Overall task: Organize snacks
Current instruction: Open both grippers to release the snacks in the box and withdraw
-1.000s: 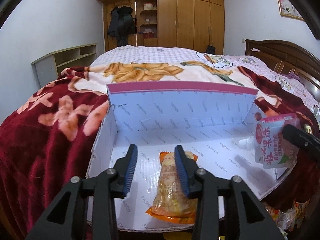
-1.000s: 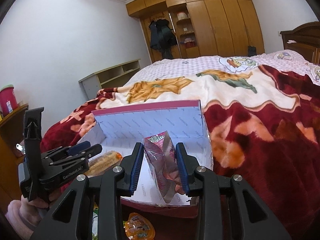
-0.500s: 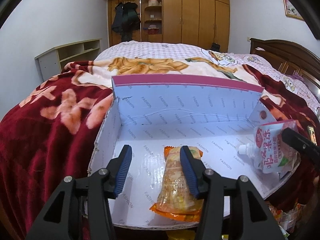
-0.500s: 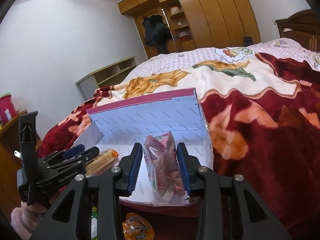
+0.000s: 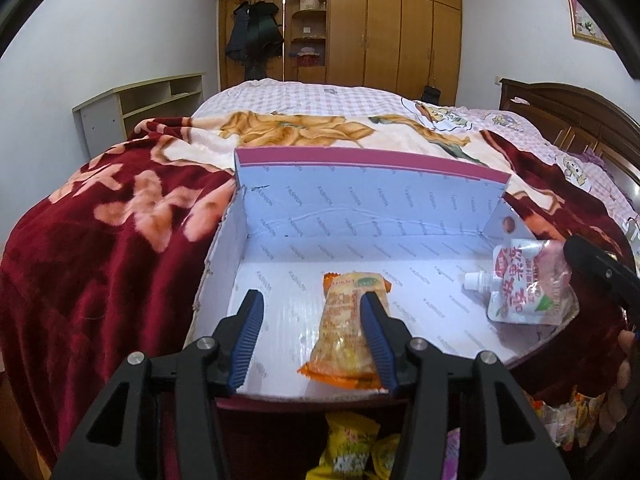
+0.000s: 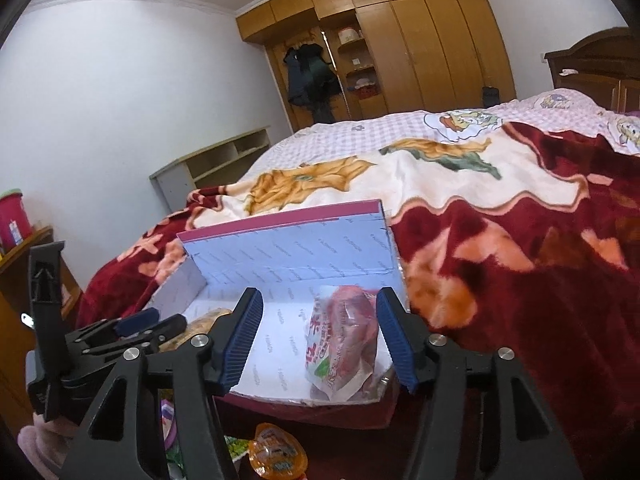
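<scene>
Two releases into the open white cardboard box with a magenta rim (image 5: 360,216), which sits on the dark red floral blanket (image 5: 100,248) over the bed.

Right gripper (image 6: 320,332): its blue-ribbed fingers (image 6: 394,340) have just been opening. A second ago they pinched the pink-and-white spouted jelly pouch (image 6: 344,340); now they stand wide on either side of it with a gap at each face. The pouch leans on its own at the box's near right corner, between the fingers but no longer held.

Left gripper (image 5: 312,332): its fingers (image 5: 248,336) opened earlier in that second and now rest partly apart, holding nothing. The orange-edged clear wrapper of yellow snack (image 5: 348,328) lies flat on the box floor, beneath and just inside the right finger.

Reading: both items appear delivered. More loose packets (image 5: 352,448) lie below the box's near edge, behind the fingertips, so sorting is unfinished.
</scene>
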Motion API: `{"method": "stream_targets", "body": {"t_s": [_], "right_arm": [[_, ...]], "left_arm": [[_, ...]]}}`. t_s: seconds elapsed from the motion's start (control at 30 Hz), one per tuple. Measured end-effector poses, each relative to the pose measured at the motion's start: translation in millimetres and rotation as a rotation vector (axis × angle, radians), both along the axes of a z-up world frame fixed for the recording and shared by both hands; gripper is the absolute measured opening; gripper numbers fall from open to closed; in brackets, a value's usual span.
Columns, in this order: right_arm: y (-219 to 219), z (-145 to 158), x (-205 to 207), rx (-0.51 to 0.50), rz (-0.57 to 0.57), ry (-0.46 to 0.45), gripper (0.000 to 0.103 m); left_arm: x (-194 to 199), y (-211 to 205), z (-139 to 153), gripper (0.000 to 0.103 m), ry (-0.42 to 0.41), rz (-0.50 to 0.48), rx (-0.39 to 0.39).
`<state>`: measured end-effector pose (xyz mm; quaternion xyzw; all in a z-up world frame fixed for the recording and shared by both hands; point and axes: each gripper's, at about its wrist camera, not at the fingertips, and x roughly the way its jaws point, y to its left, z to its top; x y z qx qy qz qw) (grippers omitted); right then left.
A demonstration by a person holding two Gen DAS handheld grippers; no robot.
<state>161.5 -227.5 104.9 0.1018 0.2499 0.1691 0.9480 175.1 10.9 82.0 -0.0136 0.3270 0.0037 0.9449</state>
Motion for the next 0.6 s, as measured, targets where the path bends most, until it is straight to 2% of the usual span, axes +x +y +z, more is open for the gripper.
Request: {"method": "stream_targets", "body": {"t_s": [0.27,0.6], "right_arm": [[-2,8,-18,0.006,0.013,-0.027,0.060],[8,9,-44,-0.008,0.058,-0.016,0.060]], "left_arm": [[-17,2,6,0.053,0.006,0.007,-0.016],[-43,1,12,0.053,0.008,-0.018,-0.040]]}}
